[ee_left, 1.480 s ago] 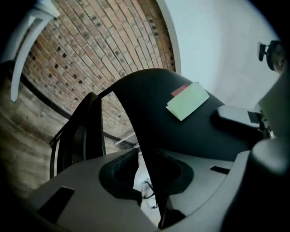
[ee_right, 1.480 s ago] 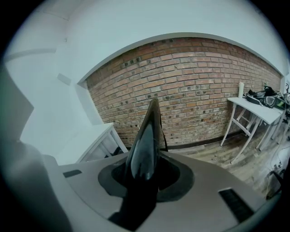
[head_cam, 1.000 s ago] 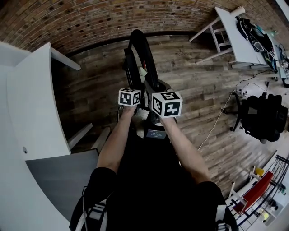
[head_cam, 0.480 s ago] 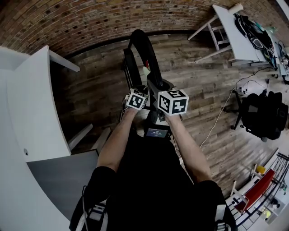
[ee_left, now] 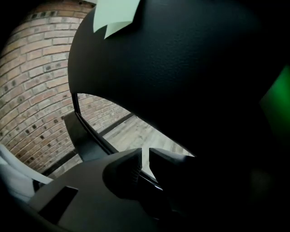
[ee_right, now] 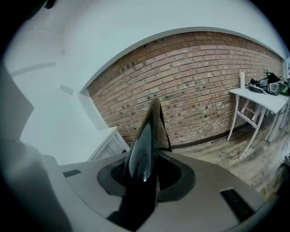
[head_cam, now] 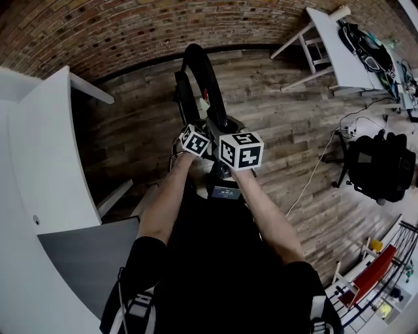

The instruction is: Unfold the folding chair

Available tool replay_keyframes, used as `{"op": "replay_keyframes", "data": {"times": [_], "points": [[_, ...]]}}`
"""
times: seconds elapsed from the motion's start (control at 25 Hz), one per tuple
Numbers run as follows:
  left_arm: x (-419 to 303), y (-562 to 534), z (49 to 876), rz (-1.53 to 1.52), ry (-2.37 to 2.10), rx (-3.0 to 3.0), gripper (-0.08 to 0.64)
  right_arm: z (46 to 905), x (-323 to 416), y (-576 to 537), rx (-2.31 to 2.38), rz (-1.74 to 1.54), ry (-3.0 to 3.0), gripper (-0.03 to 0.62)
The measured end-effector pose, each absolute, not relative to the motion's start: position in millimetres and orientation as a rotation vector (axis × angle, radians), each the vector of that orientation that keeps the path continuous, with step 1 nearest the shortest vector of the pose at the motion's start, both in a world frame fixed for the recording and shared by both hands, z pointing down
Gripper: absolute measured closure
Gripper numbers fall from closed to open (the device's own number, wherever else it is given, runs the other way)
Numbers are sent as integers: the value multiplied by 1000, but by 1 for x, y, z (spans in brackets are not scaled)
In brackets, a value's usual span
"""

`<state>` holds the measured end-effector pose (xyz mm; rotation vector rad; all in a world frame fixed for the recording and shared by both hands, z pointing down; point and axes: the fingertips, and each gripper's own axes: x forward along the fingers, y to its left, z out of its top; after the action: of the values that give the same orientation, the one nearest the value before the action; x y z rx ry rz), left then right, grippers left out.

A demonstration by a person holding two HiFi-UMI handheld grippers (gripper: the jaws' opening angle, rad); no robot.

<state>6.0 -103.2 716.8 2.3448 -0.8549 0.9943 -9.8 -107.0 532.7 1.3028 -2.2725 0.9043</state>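
Fingers of the left gripper sit almost together, with only a slit of floor showing between them. They are pinched on a thin black rim of the folding chair. The right gripper is clamped on a glossy black edge of the same chair, which stands upright between its fingers.

There is one folding chair, black and closed flat. It stands on edge on the wood floor just beyond the person, with the brick wall farther off. One pale tag hangs on its dark panel.

Two grippers each carry one marker cube: the left cube is tilted, and the right cube sits just beside it.

There are two white tables. The tabletop at the near left is bare where it shows, and the far right table carries a heap of dark gear.

Both bare forearms reach forward and down, close together. The left forearm and the right forearm converge at the near end of the chair.
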Motion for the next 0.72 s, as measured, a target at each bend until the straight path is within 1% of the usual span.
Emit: {"op": "replay_keyframes", "data": {"times": [0.32, 0.72], "points": [[-20, -100, 720, 1070, -909, 2351, 525, 532, -22, -105, 1286, 928, -2291, 477], [-71, -89, 734, 1092, -975, 2335, 523, 546, 17, -113, 1279, 1034, -2336, 477]]}}
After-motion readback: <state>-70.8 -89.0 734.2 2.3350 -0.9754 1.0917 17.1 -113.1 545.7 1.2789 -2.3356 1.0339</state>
